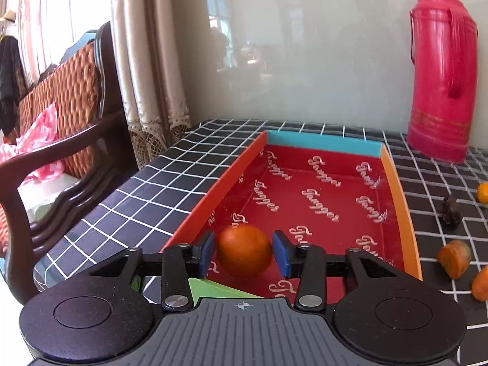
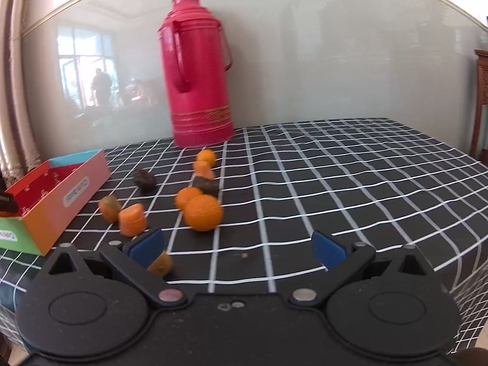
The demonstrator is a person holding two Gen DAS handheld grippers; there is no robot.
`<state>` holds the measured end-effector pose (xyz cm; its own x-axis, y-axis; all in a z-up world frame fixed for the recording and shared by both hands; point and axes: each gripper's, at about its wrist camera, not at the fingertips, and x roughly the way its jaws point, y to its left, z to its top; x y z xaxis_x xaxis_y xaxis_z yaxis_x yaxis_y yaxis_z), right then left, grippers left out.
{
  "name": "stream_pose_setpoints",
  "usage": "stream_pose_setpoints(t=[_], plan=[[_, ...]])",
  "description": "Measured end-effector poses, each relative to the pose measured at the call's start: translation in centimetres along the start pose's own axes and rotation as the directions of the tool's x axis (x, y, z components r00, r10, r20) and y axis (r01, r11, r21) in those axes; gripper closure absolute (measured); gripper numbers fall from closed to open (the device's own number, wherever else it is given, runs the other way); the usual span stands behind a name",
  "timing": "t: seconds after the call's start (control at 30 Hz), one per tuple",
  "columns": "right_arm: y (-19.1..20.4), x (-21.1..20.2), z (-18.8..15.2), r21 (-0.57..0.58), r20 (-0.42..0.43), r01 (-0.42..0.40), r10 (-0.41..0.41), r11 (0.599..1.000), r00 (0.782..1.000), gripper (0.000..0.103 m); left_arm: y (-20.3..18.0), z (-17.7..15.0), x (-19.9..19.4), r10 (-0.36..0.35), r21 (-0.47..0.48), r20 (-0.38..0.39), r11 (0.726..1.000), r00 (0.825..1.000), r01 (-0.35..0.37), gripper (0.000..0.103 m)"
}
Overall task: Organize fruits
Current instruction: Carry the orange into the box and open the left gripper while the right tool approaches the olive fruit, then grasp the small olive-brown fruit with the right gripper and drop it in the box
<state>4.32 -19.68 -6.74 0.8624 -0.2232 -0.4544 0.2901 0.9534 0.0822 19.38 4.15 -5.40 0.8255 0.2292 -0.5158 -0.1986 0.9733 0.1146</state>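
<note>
I see an orange fruit (image 1: 245, 250) between my left gripper (image 1: 245, 251) pads, over the near end of the red-lined box (image 1: 396, 189). The right pad shows a thin gap from the fruit, and I cannot tell whether the left pad touches, so the grip is uncertain. The box sits toward the tabletop's (image 2: 335, 177) left edge.

My right gripper (image 2: 238, 247) hangs with fingers spread wide and nothing between them, above the tabletop's front part. Ahead of it lie loose fruits: a large orange (image 2: 202, 213) nearest, a smaller one (image 2: 186, 196) touching behind it, orange chunks (image 2: 131, 219) near the box, and dark pieces (image 2: 144, 178) farther back. A pink thermos (image 2: 198, 73) stands upright at the tabletop's back edge.
</note>
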Motion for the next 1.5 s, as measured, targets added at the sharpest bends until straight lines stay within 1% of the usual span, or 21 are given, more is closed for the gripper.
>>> stream_pose_setpoints(t=[0.03,0.07,0.1,0.13,0.2,0.3,0.4,0.53,0.6,0.7,0.77,0.8,0.87,0.9,0.93,0.97,1.07,1.13,1.23,1.33,1.5], plan=[[0.3,0.1,0.0,-0.007,-0.002,-0.007,0.007,1.000,1.000,0.006,0.1,-0.1,-0.4,-0.001,-0.004,0.019,1.000,1.000,0.001,0.035],[0.6,0.3,0.0,-0.015,-0.004,-0.015,0.015,1.000,1.000,0.006,0.2,-0.1,-1.0,-0.007,-0.007,0.044,1.000,0.999,0.007,0.026],[1.0,0.4,0.0,-0.024,-0.005,-0.024,0.024,0.999,1.000,0.006,0.3,-0.1,-1.6,-0.009,-0.006,0.070,1.000,0.998,0.009,0.012],[1.3,0.4,-0.1,-0.032,-0.006,-0.034,0.034,0.999,0.999,0.006,0.4,-0.1,-2.2,-0.004,-0.002,0.097,1.000,0.995,0.004,0.006],[2.0,0.4,-0.2,-0.048,-0.008,-0.050,0.050,0.998,0.999,0.006,0.5,-0.1,-3.1,-0.002,0.011,0.140,1.000,0.990,0.001,0.005],[2.8,0.7,-0.4,-0.061,-0.018,-0.075,0.074,0.995,0.997,0.008,1.6,0.0,-4.0,-0.020,-0.008,0.162,1.000,0.987,0.021,0.003],[3.2,1.1,-0.5,-0.066,-0.033,-0.087,0.085,0.994,0.996,0.012,3.0,-0.3,-4.9,0.001,-0.034,0.177,0.999,0.984,0.005,0.000],[3.4,2.0,-0.5,-0.057,-0.067,-0.083,0.079,0.995,0.995,0.034,4.6,-1.2,-5.4,0.011,-0.052,0.180,0.999,0.984,-0.002,0.000],[3.5,2.3,-0.7,-0.052,-0.082,-0.084,0.079,0.995,0.993,0.035,5.3,-1.4,-5.4,0.015,-0.062,0.178,0.998,0.984,-0.004,0.000],[4.0,2.6,-0.9,-0.064,-0.086,-0.094,0.088,0.994,0.992,0.043,6.0,-1.7,-5.0,0.025,-0.062,0.173,0.998,0.985,-0.015,0.000],[4.3,2.7,-1.0,-0.079,-0.085,-0.097,0.090,0.992,0.992,0.056,6.4,-1.8,-4.8,0.029,-0.067,0.164,0.998,0.986,-0.019,0.000],[4.4,2.7,-1.0,-0.087,-0.085,-0.096,0.088,0.992,0.992,0.059,6.5,-1.8,-4.7,0.029,-0.071,0.159,0.997,0.987,-0.018,0.000],[4.6,2.9,-1.1,-0.097,-0.090,-0.091,0.082,0.991,0.993,0.072,6.9,-1.9,-4.5,0.034,-0.084,0.153,0.996,0.988,-0.021,0.000],[4.7,2.9,-1.2,-0.104,-0.089,-0.082,0.073,0.991,0.993,0.075,7.1,-1.9,-4.4,0.035,-0.092,0.151,0.996,0.988,-0.021,0.000],[4.8,2.9,-1.3,-0.112,-0.085,-0.075,0.066,0.991,0.994,0.081,7.2,-1.9,-4.4,0.035,-0.098,0.149,0.995,0.988,-0.020,0.000],[4.9,2.9,-1.3,-0.116,-0.084,-0.078,0.069,0.990,0.994,0.086,7.2,-2.0,-4.4,0.037,-0.103,0.147,0.994,0.988,-0.022,0.000],[4.9,2.8,-1.3,-0.117,-0.080,-0.086,0.077,0.989,0.994,0.086,7.6,-2.0,-4.2,0.041,-0.122,0.138,0.992,0.990,-0.024,0.000],[5.1,2.6,-1.0,-0.107,-0.072,-0.109,0.101,0.988,0.992,0.086,8.0,-2.0,-4.1,0.047,-0.140,0.133,0.990,0.990,-0.028,0.000],[6.2,2.1,0.0,-0.121,-0.039,-0.165,0.161,0.979,0.986,0.086,8.8,-1.9,-3.9,0.066,-0.181,0.122,0.983,0.990,-0.043,0.000],[7.9,2.1,1.4,-0.118,-0.017,-0.260,0.260,0.958,0.966,0.086,9.9,-2.0,-3.4,0.077,-0.223,0.092,0.973,0.993,-0.055,0.000],[11.9,3.6,3.8,-0.117,-0.017,-0.392,0.393,0.912,0.919,0.086,11.6,-2.4,-2.7,0.095,-0.280,0.058,0.957,0.994,-0.075,0.000]])
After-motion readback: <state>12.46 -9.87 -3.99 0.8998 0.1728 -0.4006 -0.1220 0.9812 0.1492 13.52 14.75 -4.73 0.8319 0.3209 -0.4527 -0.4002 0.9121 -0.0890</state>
